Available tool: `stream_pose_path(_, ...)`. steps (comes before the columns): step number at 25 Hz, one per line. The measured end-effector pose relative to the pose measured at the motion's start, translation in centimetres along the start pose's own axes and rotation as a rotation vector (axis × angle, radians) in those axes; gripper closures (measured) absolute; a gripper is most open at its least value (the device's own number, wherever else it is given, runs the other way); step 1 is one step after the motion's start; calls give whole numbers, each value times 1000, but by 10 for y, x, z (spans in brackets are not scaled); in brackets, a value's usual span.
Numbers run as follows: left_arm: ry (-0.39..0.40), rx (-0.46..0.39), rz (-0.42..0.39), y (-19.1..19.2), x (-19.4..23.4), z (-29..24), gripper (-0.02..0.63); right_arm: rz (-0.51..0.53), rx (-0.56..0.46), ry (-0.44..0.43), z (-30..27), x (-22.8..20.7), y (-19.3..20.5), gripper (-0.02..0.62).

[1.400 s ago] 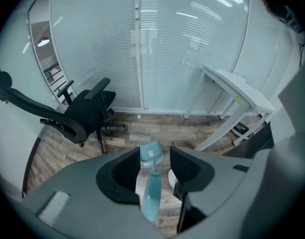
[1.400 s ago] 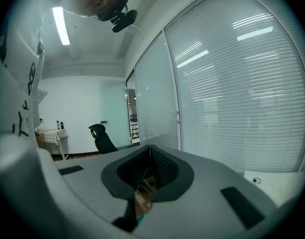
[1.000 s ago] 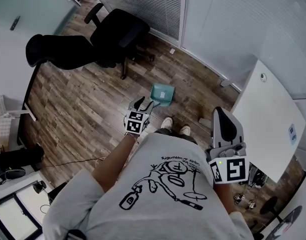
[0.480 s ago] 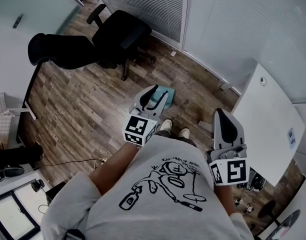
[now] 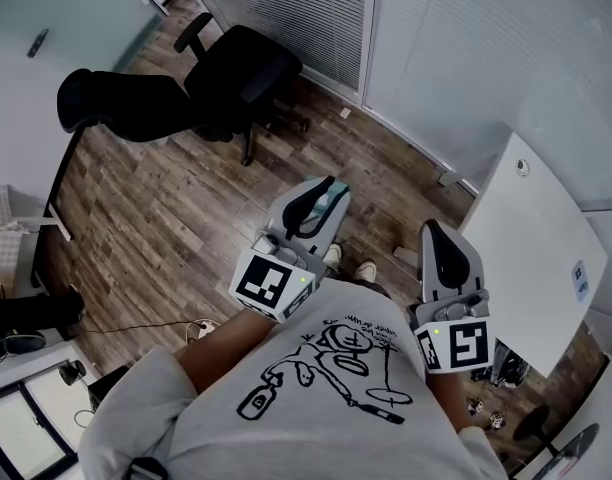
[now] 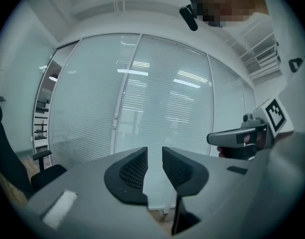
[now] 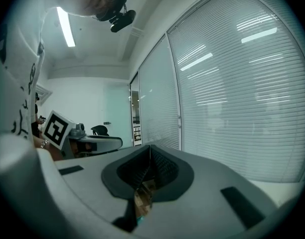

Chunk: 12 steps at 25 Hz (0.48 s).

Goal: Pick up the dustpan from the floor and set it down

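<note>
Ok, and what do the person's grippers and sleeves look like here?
The left gripper and right gripper are light grey plastic with black ribbed pads inside the jaws. Each carries a white cube printed with black square markers. The person wears a pale grey short-sleeved T-shirt with a black line drawing. The left gripper's jaws have just been closing, nothing between them.

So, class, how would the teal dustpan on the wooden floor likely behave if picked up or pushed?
The dustpan looks like thin moulded plastic, so probably stiff and light for its size. On the smooth plank floor it would likely slide, not tip. Only a sliver shows past the left gripper, so this is tentative.
</note>
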<state>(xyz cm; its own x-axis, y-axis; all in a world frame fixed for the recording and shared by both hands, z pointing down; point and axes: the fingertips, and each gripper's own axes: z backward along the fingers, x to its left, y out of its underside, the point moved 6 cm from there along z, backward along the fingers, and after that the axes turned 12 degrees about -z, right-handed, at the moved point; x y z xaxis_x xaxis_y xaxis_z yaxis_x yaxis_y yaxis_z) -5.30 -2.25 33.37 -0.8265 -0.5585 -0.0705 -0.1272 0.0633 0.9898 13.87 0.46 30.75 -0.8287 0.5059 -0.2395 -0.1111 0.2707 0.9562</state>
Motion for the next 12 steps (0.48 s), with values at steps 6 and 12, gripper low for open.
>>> stream_pose_path(6, 47, -73, -51, -28, -20, 1, 578, 2, 4, -8, -1, -1, 0, 592)
stream_pose_path(12, 68, -73, -59, -32, -27, -3, 580, 24, 17, -31, -6, 0, -1, 592)
